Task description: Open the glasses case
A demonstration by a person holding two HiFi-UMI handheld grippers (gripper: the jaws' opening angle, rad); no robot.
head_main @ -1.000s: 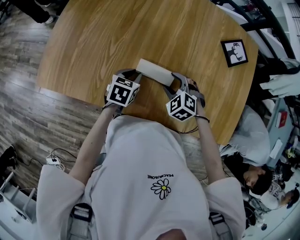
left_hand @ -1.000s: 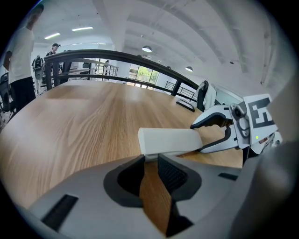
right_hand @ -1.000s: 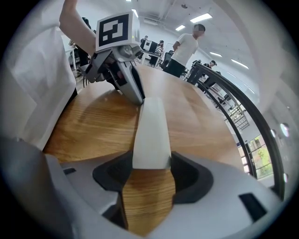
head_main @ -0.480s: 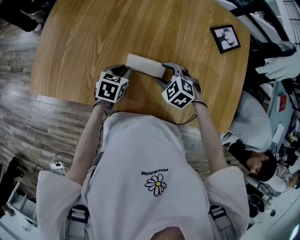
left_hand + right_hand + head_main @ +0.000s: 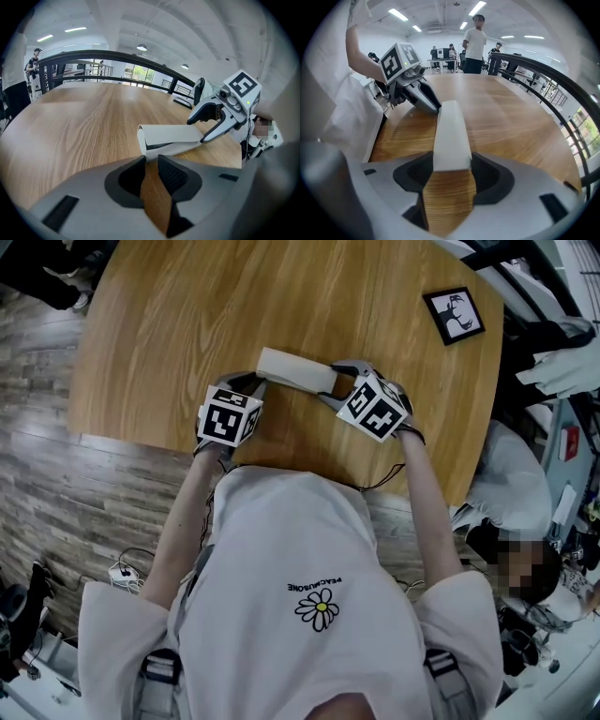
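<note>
Listing outward from the glasses case [image 5: 295,369]: white, long, lying flat on the wooden table [image 5: 178,315], spanning from one claw to the other.

Entry, right claw [image 5: 451,164]: jaws closed onto the case's near end, one pad against each long side. By my reading the hold is firm.

Entry, left claw [image 5: 151,161]: jaws a narrow slit apart with nothing between them. The tips sit just at the case's opposite end, where the flap edge shows a dark seam.

Step in hand, as I judge it: lifting the flap. I would pin the body with the right claw, slip one left tip under the seam, and raise it slowly.

Entry, framed picture [image 5: 454,315]: beyond the right claw, well apart.
</note>
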